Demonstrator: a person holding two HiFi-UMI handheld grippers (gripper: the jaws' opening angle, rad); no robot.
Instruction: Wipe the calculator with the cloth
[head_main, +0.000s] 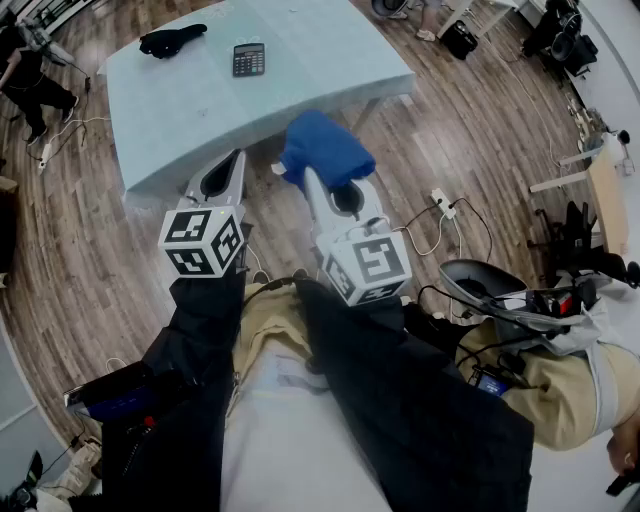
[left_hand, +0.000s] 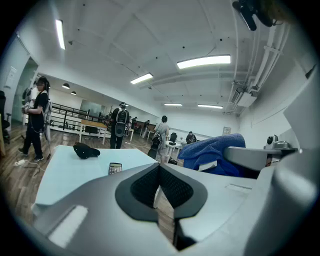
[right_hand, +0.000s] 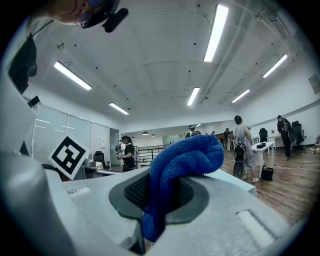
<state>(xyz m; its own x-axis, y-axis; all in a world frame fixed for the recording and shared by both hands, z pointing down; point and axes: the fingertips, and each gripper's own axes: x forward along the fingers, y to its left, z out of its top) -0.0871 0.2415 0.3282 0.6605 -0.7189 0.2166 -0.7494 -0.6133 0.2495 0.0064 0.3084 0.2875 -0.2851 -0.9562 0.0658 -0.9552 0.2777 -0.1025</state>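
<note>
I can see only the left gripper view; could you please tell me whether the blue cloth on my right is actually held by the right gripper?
Observer: Yes. The right gripper view shows the right gripper shut on the blue cloth, which bunches up above the jaws.
Operator: Thank you. Are the grippers over the table?
Observer: No. In the head view the left gripper and the right one both hang over the wooden floor, short of the table's near edge. The calculator lies towards its far side.
</note>
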